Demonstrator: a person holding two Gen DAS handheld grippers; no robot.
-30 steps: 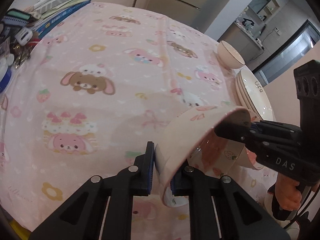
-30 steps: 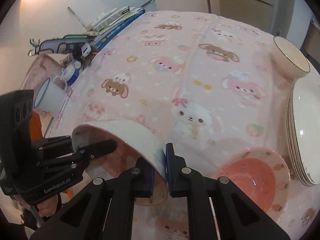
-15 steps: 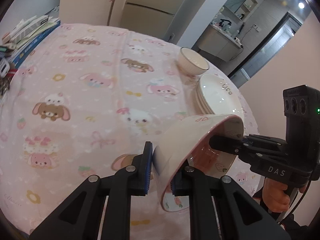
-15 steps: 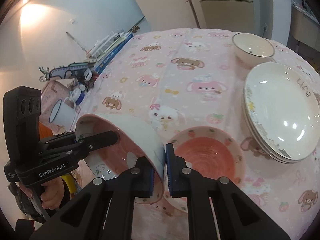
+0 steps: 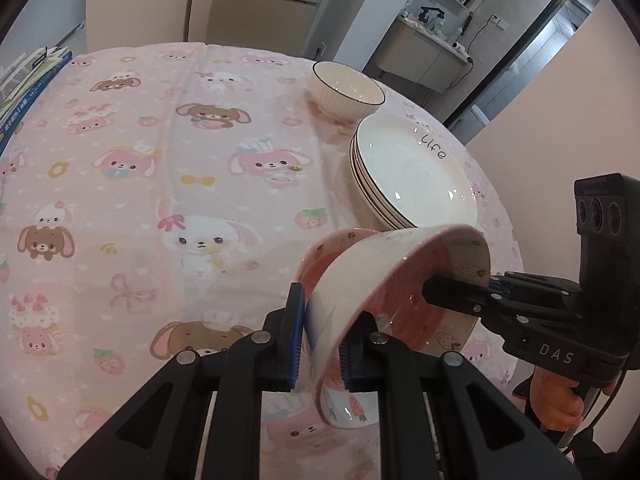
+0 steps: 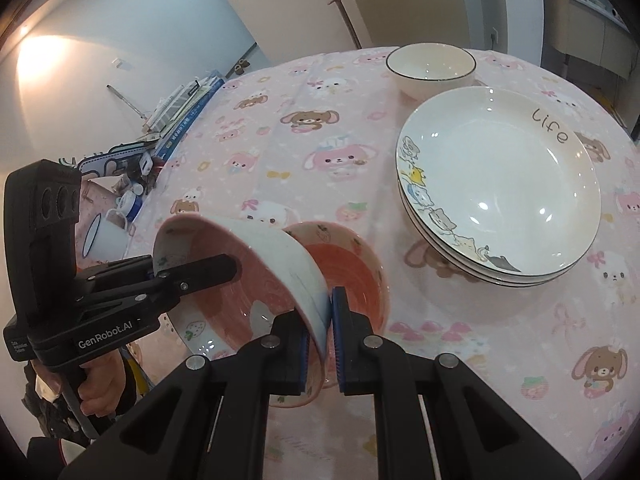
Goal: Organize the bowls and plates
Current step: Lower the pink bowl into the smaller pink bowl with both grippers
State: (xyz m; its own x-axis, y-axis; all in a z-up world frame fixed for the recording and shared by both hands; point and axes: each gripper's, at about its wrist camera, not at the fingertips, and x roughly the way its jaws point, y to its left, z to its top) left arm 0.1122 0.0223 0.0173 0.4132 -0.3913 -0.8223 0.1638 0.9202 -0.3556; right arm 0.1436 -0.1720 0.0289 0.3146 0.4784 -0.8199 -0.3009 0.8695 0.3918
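A pink strawberry bowl [image 5: 384,276] [image 6: 280,264] hangs tilted over the table, carried by both grippers at opposite sides of its rim. My left gripper [image 5: 320,344] [image 6: 188,270] is shut on the near rim in the left wrist view. My right gripper [image 6: 322,340] [image 5: 476,286] is shut on the other rim. Right under it a second pink bowl [image 6: 348,272] [image 5: 320,252] rests on the cloth, partly hidden. Beside them to the right is a stack of white plates [image 5: 416,176] [image 6: 500,184], with a white dark-rimmed bowl [image 5: 346,92] [image 6: 430,68] behind it.
A pink cartoon tablecloth [image 5: 160,160] covers the round table. Books [image 6: 184,108] [image 5: 28,80], small clutter [image 6: 132,172] and a white enamel mug [image 6: 104,236] sit along the left edge. The table's right edge runs just past the plates. A hand [image 5: 560,404] grips each handle.
Both grippers have carried the held bowl rightward across the table. It now hangs over the second pink bowl, and the plate stack and white bowl are nearer and fuller in view.
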